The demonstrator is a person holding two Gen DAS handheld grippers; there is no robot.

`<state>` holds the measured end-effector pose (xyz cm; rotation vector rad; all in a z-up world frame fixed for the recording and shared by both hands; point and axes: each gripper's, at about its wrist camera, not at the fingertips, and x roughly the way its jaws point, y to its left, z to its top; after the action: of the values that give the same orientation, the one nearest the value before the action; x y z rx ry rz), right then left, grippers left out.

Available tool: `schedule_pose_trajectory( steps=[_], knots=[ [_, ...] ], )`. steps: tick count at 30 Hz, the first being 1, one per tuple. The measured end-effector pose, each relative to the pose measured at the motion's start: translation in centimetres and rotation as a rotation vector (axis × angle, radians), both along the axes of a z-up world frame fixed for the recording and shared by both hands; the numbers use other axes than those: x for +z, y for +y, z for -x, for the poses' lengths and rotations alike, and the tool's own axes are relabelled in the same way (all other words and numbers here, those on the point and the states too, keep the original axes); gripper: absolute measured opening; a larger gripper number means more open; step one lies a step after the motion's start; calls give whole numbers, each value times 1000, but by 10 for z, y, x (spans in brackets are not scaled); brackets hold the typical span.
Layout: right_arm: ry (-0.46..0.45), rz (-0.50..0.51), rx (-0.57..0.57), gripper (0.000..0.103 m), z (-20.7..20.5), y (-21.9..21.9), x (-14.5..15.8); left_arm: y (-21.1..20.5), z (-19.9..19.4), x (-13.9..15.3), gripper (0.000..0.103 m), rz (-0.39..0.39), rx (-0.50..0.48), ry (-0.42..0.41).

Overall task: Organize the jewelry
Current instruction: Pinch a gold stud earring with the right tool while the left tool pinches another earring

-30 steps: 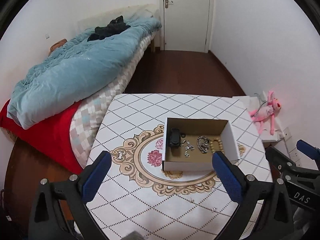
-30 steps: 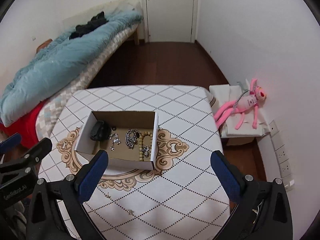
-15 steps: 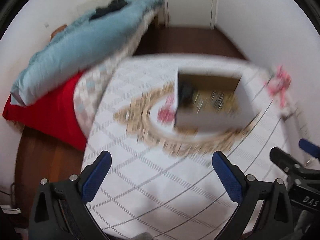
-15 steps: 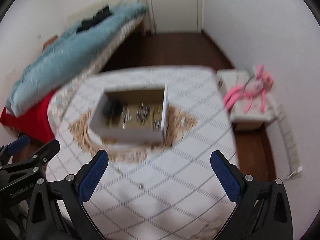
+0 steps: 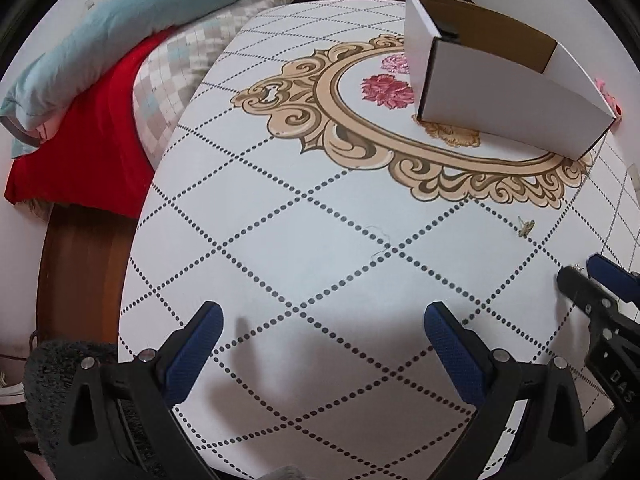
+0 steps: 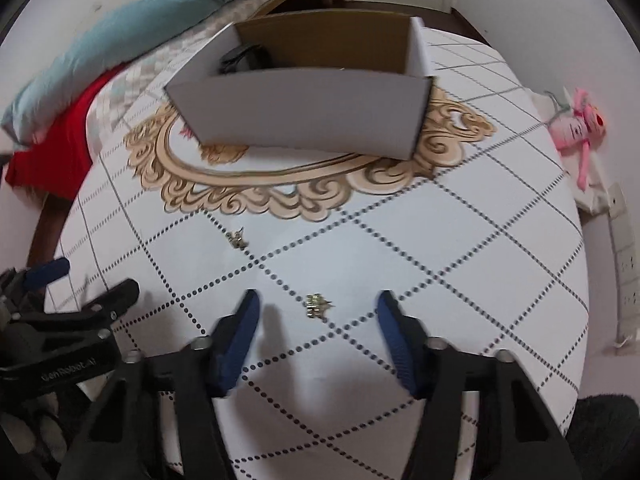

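A white cardboard box [image 5: 508, 92] [image 6: 312, 116] stands on the table's gold medallion; a dark item shows inside it at the left [image 6: 244, 58]. Two small gold jewelry pieces lie loose on the tablecloth: one [image 6: 318, 305] between my right gripper's [image 6: 318, 308] open fingers, one farther left [image 6: 238, 238], also in the left wrist view [image 5: 526, 227]. My left gripper [image 5: 320, 320] is open and empty, low over the near tablecloth. The right gripper's fingers show at the right edge of the left wrist view [image 5: 600, 280].
The table [image 5: 280, 220] has a white diamond-dotted cloth. A bed with a blue duvet [image 5: 120, 20] and red sheet [image 5: 92, 128] lies to the left. A pink plush toy [image 6: 580, 128] lies on a white surface to the right. A wall socket [image 6: 628, 276] is at far right.
Both grippers have dropped low toward the table's near side. The right gripper's fingers have narrowed and now flank a gold piece. The box's contents are mostly hidden behind its wall.
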<state>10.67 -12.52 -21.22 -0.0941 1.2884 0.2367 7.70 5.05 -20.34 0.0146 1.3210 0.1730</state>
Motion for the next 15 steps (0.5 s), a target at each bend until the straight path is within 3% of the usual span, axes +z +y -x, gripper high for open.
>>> schedule_pose_trajectory(
  steps=[1, 3, 4, 7, 9, 15],
  knots=[
    [-10, 16, 10, 40, -1, 2, 1, 0, 1, -2, 103, 2, 1, 5],
    [-50, 54, 23, 17, 4, 6, 1, 1, 0, -4, 103, 8, 2, 12],
    [-58, 54, 27, 13, 5, 6, 2, 1, 0, -4, 103, 9, 3, 14],
    [-60, 45, 23, 13, 5, 3, 3, -3, -2, -4, 103, 16, -2, 13],
    [-70, 17, -6, 7, 4, -5, 8, -8, -6, -1, 103, 28, -14, 2],
    [-72, -41, -120, 7, -8, -41, 16, -41, -21, 7, 102, 103, -61, -22]
  ],
)
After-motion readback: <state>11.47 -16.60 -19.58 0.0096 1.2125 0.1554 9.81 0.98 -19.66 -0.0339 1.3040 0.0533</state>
